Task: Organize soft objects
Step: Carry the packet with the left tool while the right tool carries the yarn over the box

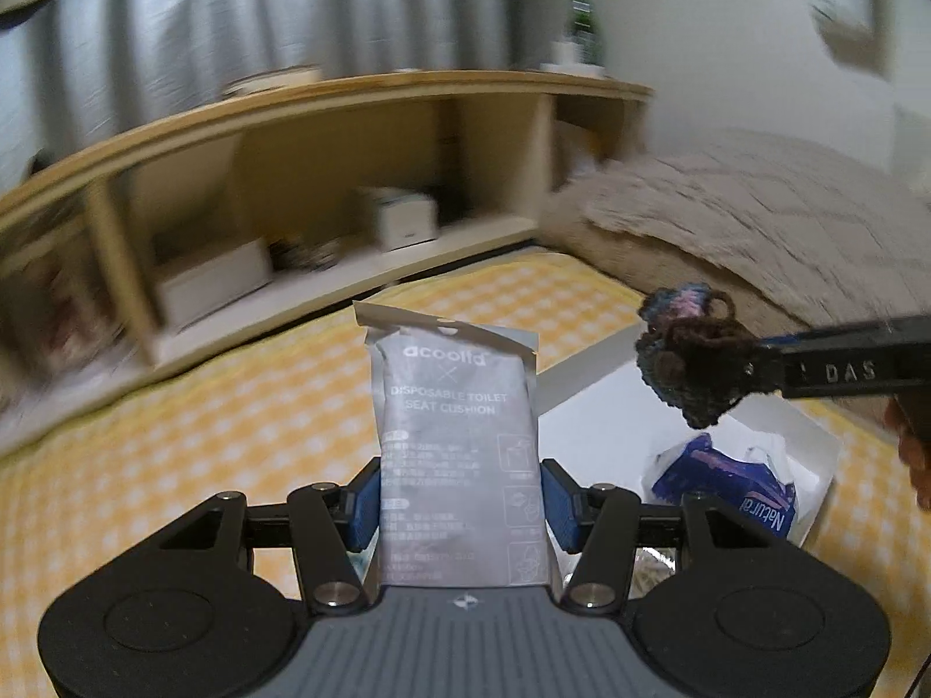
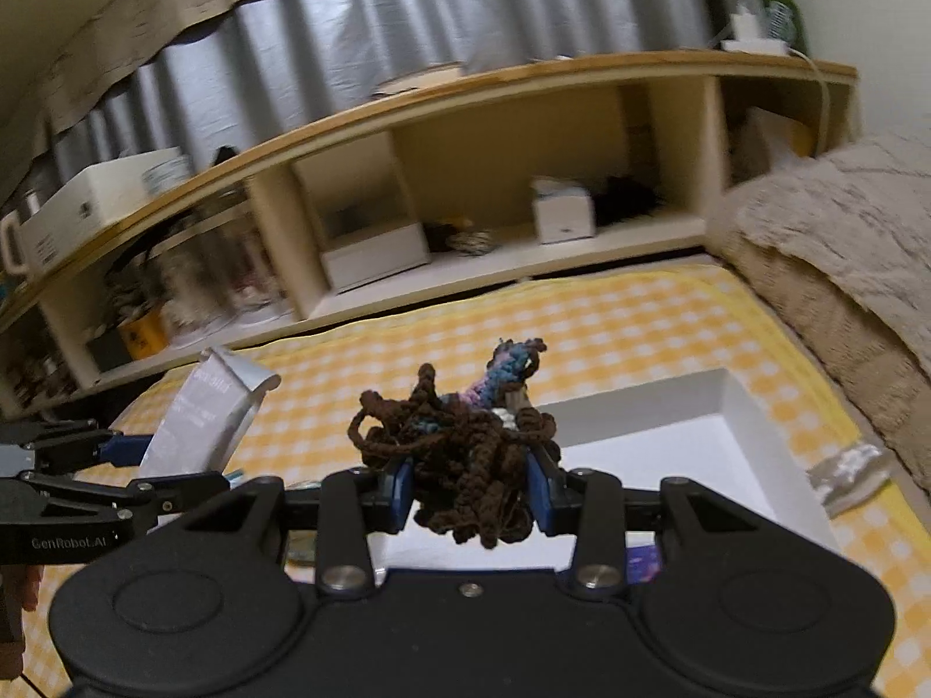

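Observation:
My left gripper (image 1: 459, 500) is shut on a grey "disposable toilet seat cushion" packet (image 1: 457, 442) and holds it upright above the yellow checked cloth; the packet also shows at the left of the right wrist view (image 2: 203, 424). My right gripper (image 2: 471, 485) is shut on a brown crocheted yarn piece (image 2: 465, 459) with blue and pink parts, held above the white box (image 2: 727, 448). In the left wrist view the yarn piece (image 1: 692, 360) hangs from the right gripper over the white box (image 1: 814, 436), which holds a blue "Natural" pack (image 1: 727, 488).
A low wooden shelf (image 2: 494, 93) with white boxes and clutter runs along the back under grey curtains. A beige fluffy blanket (image 1: 756, 221) lies at the right. A small silver packet (image 2: 849, 471) lies on the yellow checked cloth (image 2: 611, 314) right of the box.

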Motion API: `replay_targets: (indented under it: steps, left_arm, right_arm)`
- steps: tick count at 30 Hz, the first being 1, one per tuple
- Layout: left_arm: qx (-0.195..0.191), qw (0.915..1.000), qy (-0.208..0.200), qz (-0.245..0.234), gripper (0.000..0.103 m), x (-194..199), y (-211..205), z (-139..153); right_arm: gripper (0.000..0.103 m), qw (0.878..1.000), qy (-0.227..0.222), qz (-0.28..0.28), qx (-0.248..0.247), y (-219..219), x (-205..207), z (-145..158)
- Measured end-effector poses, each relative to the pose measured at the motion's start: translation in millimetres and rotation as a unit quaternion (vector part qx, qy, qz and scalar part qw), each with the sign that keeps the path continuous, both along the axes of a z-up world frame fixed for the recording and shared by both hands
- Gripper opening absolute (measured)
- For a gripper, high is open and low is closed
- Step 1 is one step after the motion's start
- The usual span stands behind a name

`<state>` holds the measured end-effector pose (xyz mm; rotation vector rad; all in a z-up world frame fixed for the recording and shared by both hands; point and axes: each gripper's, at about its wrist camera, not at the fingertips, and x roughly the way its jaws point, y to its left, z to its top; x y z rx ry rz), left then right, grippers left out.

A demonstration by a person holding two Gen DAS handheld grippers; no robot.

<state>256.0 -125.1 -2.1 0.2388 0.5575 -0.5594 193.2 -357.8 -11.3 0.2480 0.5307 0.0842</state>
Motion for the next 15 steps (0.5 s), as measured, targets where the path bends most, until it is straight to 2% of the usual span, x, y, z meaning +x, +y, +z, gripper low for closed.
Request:
replay_targets:
  steps: [5,9,12,15]
  left_arm:
    - [0.054,0.9957,-0.022,-0.072,0.056,20.4,-40.8,-3.2]
    - [0.105,0.9847,-0.036,-0.135,0.056,32.1,-73.6,-13.8]
    - [0.15,0.9702,-0.048,-0.184,0.056,40.5,-94.8,-27.6]
    - [0.2,0.9504,-0.055,-0.232,0.056,49.7,-114.8,-41.2]
  right_arm:
    - [0.04,0.999,0.007,-0.035,-0.001,-31.1,2.6,-4.3]
    - [0.04,0.998,0.02,-0.058,0.003,-62.2,-2.5,-9.2]
    - [0.04,0.996,0.041,-0.075,-0.027,-82.1,-11.5,-12.3]
    - [0.04,0.993,0.064,-0.084,-0.057,-98.9,-22.2,-19.3]
